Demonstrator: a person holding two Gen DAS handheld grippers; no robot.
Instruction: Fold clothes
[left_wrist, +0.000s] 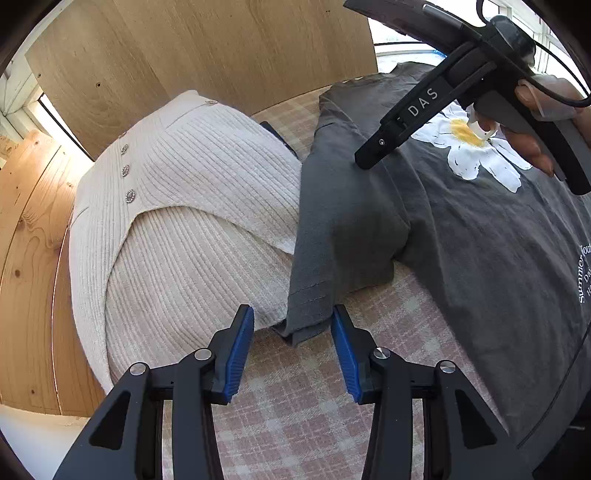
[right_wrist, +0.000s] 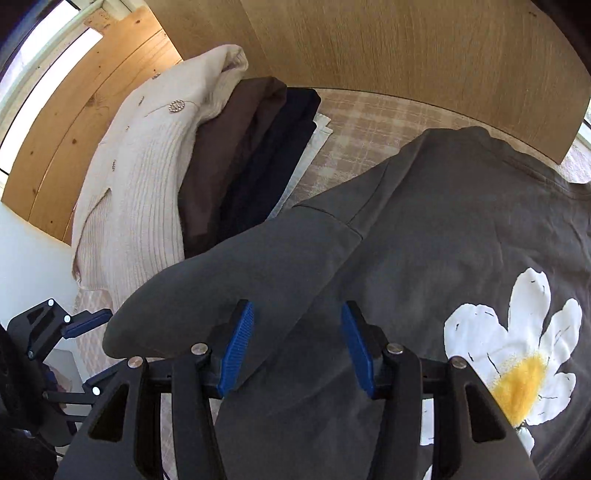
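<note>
Grey T-shirt (left_wrist: 461, 229) with a white daisy print (right_wrist: 513, 354) lies spread on the checked cloth (left_wrist: 295, 417), unfolded, beside a stack of folded garments topped by a cream ribbed cardigan (left_wrist: 192, 206). Both the left gripper (left_wrist: 292, 350) and right gripper (right_wrist: 297, 347) stand with jaws apart, clamping nothing, above the sleeve. Legible writing: "DAS" on the right tool; the shirt's hem text probably begins "Summer".

A pink plaid cloth (left_wrist: 295, 398) covered the surface at the lower centre of the frame. A wooden board (left_wrist: 207, 48) stood along the top, with pine planks (left_wrist: 26, 258) at the left edge.
</note>
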